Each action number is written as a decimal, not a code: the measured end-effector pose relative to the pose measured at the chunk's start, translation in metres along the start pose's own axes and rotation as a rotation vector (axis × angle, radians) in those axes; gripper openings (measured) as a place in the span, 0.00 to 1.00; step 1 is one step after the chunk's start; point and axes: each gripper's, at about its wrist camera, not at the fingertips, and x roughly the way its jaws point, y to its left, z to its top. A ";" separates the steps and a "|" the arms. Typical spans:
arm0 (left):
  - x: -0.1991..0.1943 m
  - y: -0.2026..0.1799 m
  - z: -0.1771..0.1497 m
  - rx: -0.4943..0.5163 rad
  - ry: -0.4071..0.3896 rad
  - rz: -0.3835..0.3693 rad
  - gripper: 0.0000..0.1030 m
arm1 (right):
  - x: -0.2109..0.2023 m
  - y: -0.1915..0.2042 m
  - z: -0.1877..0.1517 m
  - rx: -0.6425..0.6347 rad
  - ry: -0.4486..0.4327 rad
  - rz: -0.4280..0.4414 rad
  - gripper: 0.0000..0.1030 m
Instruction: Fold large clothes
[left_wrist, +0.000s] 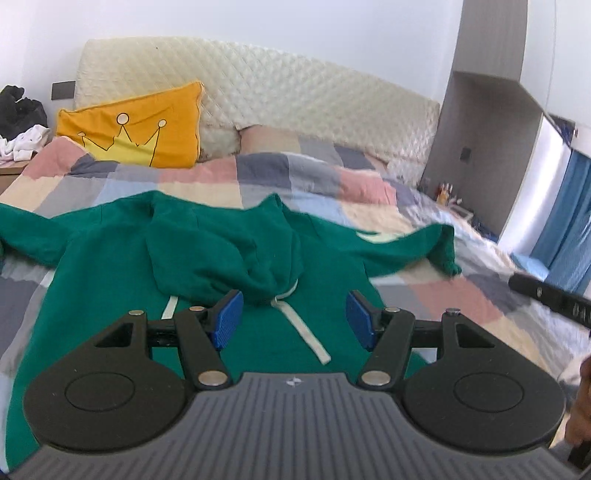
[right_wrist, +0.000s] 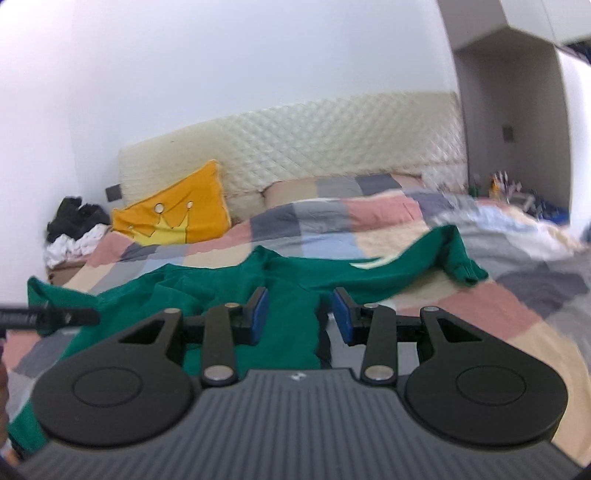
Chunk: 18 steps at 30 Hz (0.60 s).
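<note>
A green hoodie (left_wrist: 110, 266) lies spread face up on the bed, hood (left_wrist: 221, 240) flopped onto the chest, white drawstrings (left_wrist: 306, 332) showing. Its right sleeve (left_wrist: 417, 247) stretches out to the right; the sleeve also shows in the right wrist view (right_wrist: 424, 258). My left gripper (left_wrist: 294, 319) is open and empty, hovering over the chest just below the hood. My right gripper (right_wrist: 300, 314) is open and empty, hovering over the hoodie's right side (right_wrist: 288, 325). The right gripper's finger shows at the left wrist view's right edge (left_wrist: 550, 299).
The bed has a patchwork quilt (left_wrist: 332, 177) in pink, grey, blue and cream. An orange crown pillow (left_wrist: 136, 129) leans on the quilted headboard (left_wrist: 295, 96). Clothes are piled on a nightstand at far left (left_wrist: 18, 125). A grey cabinet (left_wrist: 472, 140) stands at right.
</note>
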 end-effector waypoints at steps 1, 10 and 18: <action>0.002 -0.001 -0.002 0.006 0.006 0.004 0.65 | 0.004 -0.008 0.000 0.029 0.003 -0.008 0.40; 0.024 -0.013 -0.010 0.019 0.050 0.055 0.67 | 0.081 -0.046 0.004 0.098 -0.005 -0.108 0.42; 0.053 0.003 -0.018 -0.039 0.105 0.100 0.67 | 0.156 -0.049 0.020 0.038 0.024 -0.084 0.62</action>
